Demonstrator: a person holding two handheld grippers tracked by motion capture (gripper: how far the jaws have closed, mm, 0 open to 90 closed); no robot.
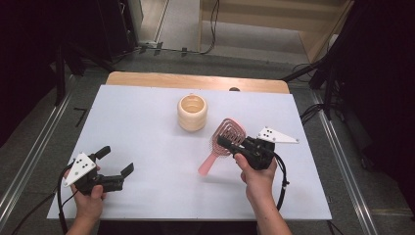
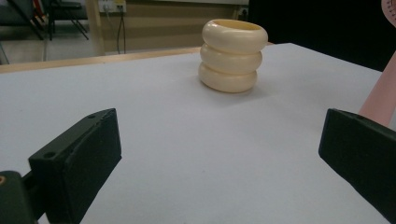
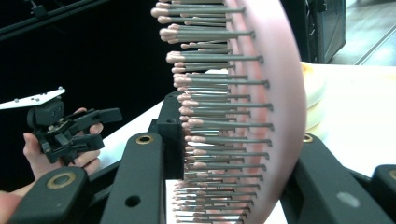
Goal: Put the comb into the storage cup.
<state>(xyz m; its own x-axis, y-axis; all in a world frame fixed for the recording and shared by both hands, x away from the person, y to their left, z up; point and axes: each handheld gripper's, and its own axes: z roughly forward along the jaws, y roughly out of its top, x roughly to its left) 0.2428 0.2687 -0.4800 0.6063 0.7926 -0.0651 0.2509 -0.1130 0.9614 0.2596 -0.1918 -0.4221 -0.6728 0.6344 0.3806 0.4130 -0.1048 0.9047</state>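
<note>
High view: right gripper [image 1: 226, 143] clamping pink hairbrush [image 1: 222, 142] at its head, toward the table's [image 1: 147, 147] right edge; left gripper [image 1: 115, 160] gaping near the front-left corner. Keeping grip firm, tipping handle-first toward cream holder [image 1: 192, 112].

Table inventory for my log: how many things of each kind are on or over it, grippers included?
Pink hairbrush: 1
Cream ringed holder: 1
Grippers, left gripper and right gripper: 2
Total: 4
</note>
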